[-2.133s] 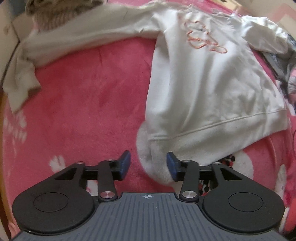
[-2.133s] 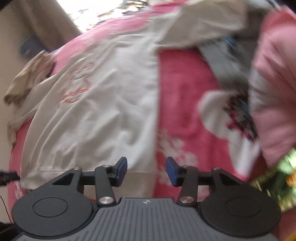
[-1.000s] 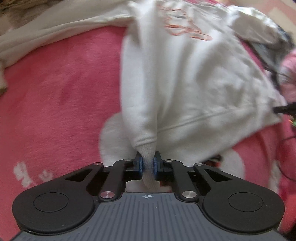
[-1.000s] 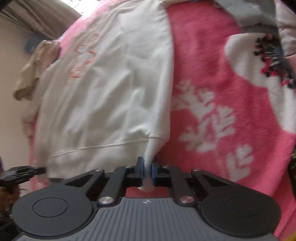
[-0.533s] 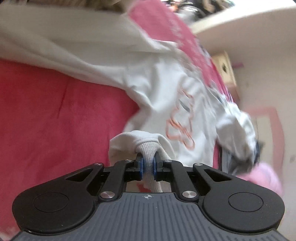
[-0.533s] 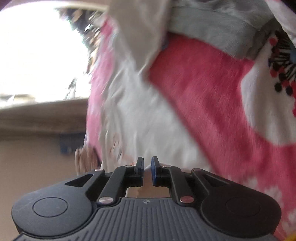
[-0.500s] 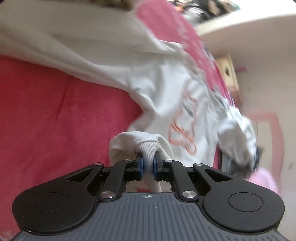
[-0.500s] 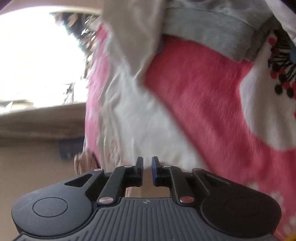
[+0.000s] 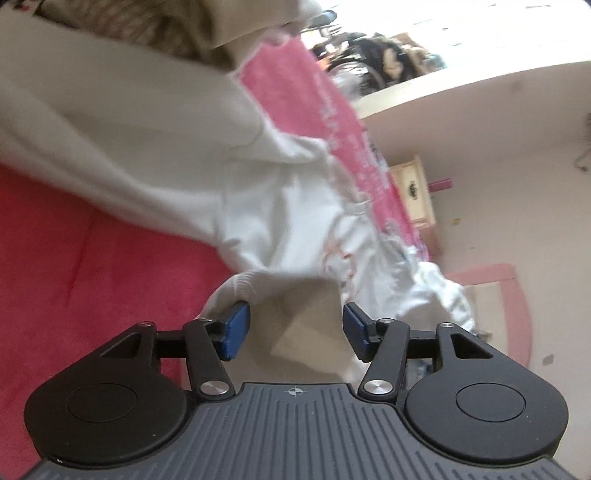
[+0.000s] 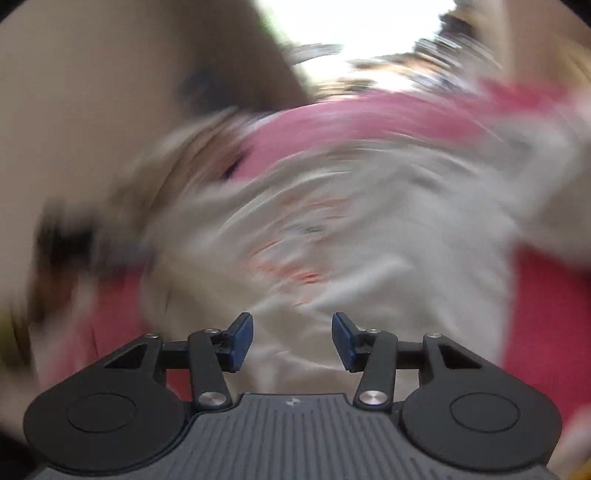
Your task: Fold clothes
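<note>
A cream sweatshirt (image 9: 266, 206) with an orange outline print lies on a pink fleece blanket (image 9: 74, 266). Its bottom part is folded up over the body, and the folded edge lies just in front of my left gripper (image 9: 295, 330). That gripper is open, blue pads apart, with cloth under the gap but nothing pinched. In the right wrist view everything is smeared by motion. The same sweatshirt (image 10: 369, 258) fills the middle there, and my right gripper (image 10: 292, 339) is open above it, holding nothing.
A long sleeve (image 9: 110, 147) stretches off to the upper left over the blanket. A brownish knitted garment (image 9: 155, 33) lies at the top. A wooden cabinet (image 9: 413, 192) and a pale wall stand beyond the bed on the right. Pink blanket (image 10: 546, 325) shows at the right.
Both grippers were shut on the sweatshirt's hem corners and carried them up towards the chest. Now both are open and the hem has dropped onto the body. The right gripper is swinging fast.
</note>
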`<state>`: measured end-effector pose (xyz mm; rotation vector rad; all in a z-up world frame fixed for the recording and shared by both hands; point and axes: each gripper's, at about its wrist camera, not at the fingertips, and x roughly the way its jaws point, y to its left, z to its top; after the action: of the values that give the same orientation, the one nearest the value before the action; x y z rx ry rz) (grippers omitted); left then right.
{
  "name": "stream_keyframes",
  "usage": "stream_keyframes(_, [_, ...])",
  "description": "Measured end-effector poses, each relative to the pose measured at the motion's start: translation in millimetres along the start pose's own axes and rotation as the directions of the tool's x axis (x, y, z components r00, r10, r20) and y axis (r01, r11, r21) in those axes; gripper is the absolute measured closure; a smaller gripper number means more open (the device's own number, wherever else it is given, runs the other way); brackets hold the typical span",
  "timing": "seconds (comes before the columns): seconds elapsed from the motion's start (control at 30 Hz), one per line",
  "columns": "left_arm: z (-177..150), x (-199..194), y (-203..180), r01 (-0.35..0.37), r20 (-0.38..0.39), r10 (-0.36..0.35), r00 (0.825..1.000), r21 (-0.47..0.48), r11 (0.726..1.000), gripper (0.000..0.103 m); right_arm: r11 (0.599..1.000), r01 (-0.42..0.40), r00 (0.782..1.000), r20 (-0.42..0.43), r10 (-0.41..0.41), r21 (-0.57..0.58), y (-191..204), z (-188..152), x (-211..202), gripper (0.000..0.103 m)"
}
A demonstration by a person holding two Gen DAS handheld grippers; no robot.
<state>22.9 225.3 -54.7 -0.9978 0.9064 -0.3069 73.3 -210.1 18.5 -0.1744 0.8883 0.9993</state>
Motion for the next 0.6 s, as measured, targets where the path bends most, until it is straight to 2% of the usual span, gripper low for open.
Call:
stream_keyframes(0.07, [4, -1, -1, 0.028, 0.038, -0.028, 0.999, -0.005, 1.0, 0.046, 0.977, -0.002, 0.999, -0.04, -0.006, -0.211, 35, 5, 27, 0.053])
stream_keyframes(0.1, [6, -2, -1, 0.044, 0.062, -0.043, 0.997, -0.009, 0.999, 0.044, 0.963, -0.011, 0.998, -0.061, -0.005, -0.271, 44, 6, 40, 0.053])
stream_keyframes(0.2, [10, -7, -3, 0.064, 0.101, -0.064, 0.993, 0.003, 0.998, 0.044, 0.94, -0.043, 0.994, -0.114, 0.005, -0.339, 53, 7, 67, 0.055])
stream_keyframes(0.27, [8, -7, -9, 0.038, 0.089, -0.044, 0.995, 0.064, 0.997, 0.044, 0.932, -0.066, 0.99, -0.141, 0.016, -0.355, 55, 6, 80, 0.055])
stream_keyframes(0.33, [-1, -4, -21, -0.027, 0.068, 0.015, 0.998, 0.18, 0.983, 0.044, 0.928, -0.082, 0.986, -0.167, 0.022, -0.363, 54, 1, 86, 0.057])
stream_keyframes(0.4, [-13, 1, -32, -0.089, 0.05, 0.077, 0.996, 0.312, 0.946, 0.044, 0.929, -0.078, 0.987, -0.159, 0.022, -0.362, 53, -2, 84, 0.061])
stream_keyframes(0.43, [-20, 4, -38, -0.116, 0.043, 0.108, 0.993, 0.38, 0.918, 0.044, 0.93, -0.072, 0.989, -0.147, 0.02, -0.36, 53, -2, 82, 0.069])
stream_keyframes(0.53, [-42, 13, -52, -0.187, 0.046, 0.196, 0.98, 0.563, 0.805, 0.044, 0.934, -0.054, 0.994, -0.111, 0.016, -0.352, 54, -2, 74, 0.089])
stream_keyframes(0.6, [-53, 20, -54, -0.211, 0.051, 0.231, 0.972, 0.628, 0.749, 0.044, 0.937, -0.043, 0.996, -0.087, 0.013, -0.347, 54, -2, 69, 0.094])
